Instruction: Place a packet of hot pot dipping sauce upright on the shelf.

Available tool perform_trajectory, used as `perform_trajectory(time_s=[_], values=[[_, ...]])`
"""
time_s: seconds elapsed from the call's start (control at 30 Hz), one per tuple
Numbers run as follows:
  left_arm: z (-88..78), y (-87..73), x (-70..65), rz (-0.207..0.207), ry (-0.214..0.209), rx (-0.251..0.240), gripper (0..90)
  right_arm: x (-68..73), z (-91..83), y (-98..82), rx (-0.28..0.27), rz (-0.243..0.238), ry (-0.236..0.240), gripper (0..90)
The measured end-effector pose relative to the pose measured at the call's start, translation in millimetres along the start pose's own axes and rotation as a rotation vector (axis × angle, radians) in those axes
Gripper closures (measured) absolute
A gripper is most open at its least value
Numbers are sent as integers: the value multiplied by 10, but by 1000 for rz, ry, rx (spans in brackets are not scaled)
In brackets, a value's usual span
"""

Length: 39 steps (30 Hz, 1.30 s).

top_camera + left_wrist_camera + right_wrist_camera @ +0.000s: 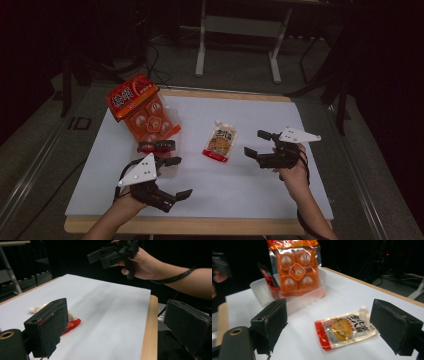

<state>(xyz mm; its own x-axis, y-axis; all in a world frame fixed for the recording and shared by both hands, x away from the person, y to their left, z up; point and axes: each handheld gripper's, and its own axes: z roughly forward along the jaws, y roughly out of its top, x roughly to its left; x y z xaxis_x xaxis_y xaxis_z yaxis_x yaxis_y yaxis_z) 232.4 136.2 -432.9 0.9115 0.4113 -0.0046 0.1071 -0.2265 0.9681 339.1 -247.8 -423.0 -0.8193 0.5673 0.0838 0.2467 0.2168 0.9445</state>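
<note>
A spouted food pouch (220, 141) with a red bottom edge lies flat on the white sheet, mid-table. It lies just ahead of my right gripper (330, 308), whose jaws stand wide apart and hold nothing. An orange multipack of snacks (142, 107) stands tilted in a clear plastic tub (262, 290) at the back left, with a small dark red packet (268, 277) beside it. My left gripper (177, 177) hovers open near the front left, just in front of the tub. In the left gripper view the pouch (72, 323) peeks out behind one jaw, and the right gripper (100, 257) hangs farther off.
A white sheet (260, 190) covers a wooden table whose bare edge (200, 225) runs along the front. Behind the table on the dark floor stand the metal legs of a frame (201, 55) and some cables.
</note>
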Motion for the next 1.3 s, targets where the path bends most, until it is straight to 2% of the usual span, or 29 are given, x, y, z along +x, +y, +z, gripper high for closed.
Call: perform_trajectory(time_s=[0.03, 0.13, 0.2, 0.23, 0.4, 0.47, 0.5, 0.53, 0.57, 0.63, 0.8, 0.83, 1.0, 1.07, 1.1, 1.13, 1.23, 1.3], values=[[25, -28, -32, -4, -14, 4, 62, -27, 28, -9, 0, 5, 2, 144], [53, -59, -64, -8, -20, 13, 62, -53, 59, -19, 2, 15, -9, 141], [75, -96, -102, -5, -22, 20, 62, -89, 95, -31, 5, 31, -9, 137], [96, -141, -142, -4, -25, 25, 62, -126, 135, -42, 18, 55, -13, 134], [135, -227, -214, 17, -7, 13, 62, -197, 237, -82, 30, 74, -38, 117], [172, -270, -236, 4, -11, 16, 62, -233, 293, -112, 39, 90, -41, 117], [209, -305, -254, 5, -19, 22, 62, -255, 356, -140, 52, 84, -62, 141], [209, -305, -254, 5, -19, 22, 62, -255, 356, -140, 52, 84, -62, 141], [238, -325, -263, 2, -29, 34, 62, -280, 415, -162, 62, 78, -73, 192], [246, -333, -271, 7, -32, 33, 62, -307, 472, -178, 66, 77, -77, 223], [253, -343, -272, 3, -31, 28, 62, -356, 601, -196, 94, 66, -88, 267], [246, -346, -268, 3, -25, 28, 62, -379, 671, -200, 110, 58, -99, 278], [237, -351, -259, 2, -20, 25, 62, -442, 808, -212, 136, 61, -117, 315], [238, -355, -259, 0, -17, 24, 62, -463, 839, -217, 140, 69, -112, 319], [258, -374, -262, 1, -13, 29, 62, -527, 932, -246, 164, 92, -108, 361], [264, -380, -263, -4, -14, 28, 62, -547, 956, -257, 172, 105, -102, 361], [272, -393, -271, 0, -13, 32, 62, -608, 1036, -293, 188, 132, -125, 370], [267, -394, -277, 7, -11, 38, 62, -651, 1088, -318, 197, 133, -148, 386]])
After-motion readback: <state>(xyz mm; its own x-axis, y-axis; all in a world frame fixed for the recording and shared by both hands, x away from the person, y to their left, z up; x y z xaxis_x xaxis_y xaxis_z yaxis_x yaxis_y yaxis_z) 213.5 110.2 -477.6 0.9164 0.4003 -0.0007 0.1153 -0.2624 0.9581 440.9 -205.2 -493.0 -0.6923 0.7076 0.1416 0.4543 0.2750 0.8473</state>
